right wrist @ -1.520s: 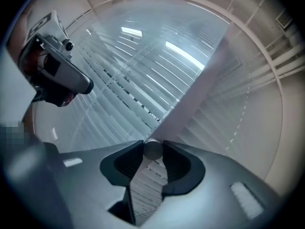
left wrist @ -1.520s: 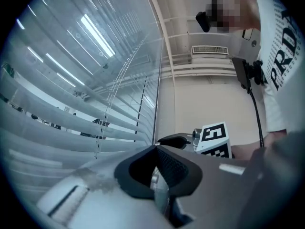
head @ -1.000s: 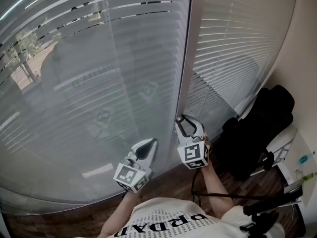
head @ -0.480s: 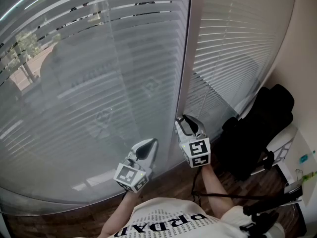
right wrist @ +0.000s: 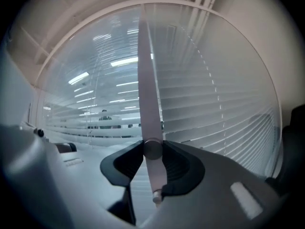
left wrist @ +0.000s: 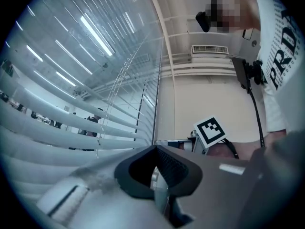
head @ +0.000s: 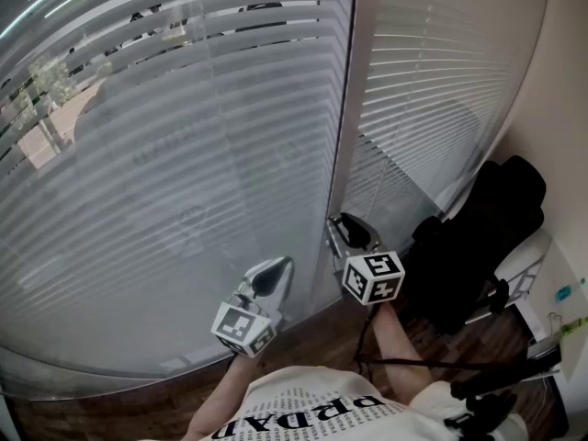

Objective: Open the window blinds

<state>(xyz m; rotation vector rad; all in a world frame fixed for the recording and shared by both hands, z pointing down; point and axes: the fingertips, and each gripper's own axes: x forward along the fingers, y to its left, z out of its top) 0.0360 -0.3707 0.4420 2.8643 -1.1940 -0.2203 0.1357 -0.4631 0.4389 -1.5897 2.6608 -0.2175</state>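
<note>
Two tools: right tool (right wrist: 152,150), grasping the wand (right wrist: 146,80), has rolled; left tool (left wrist: 155,149) stays clenched empty.

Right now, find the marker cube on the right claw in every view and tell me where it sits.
Head view: marker cube low, just right of centre, in front of the window's lower edge.
Left gripper view: marker cube right of centre, against the pale wall.
Right gripper view: not in it.
Shared landmark: the blind slats, in all three views.
</note>
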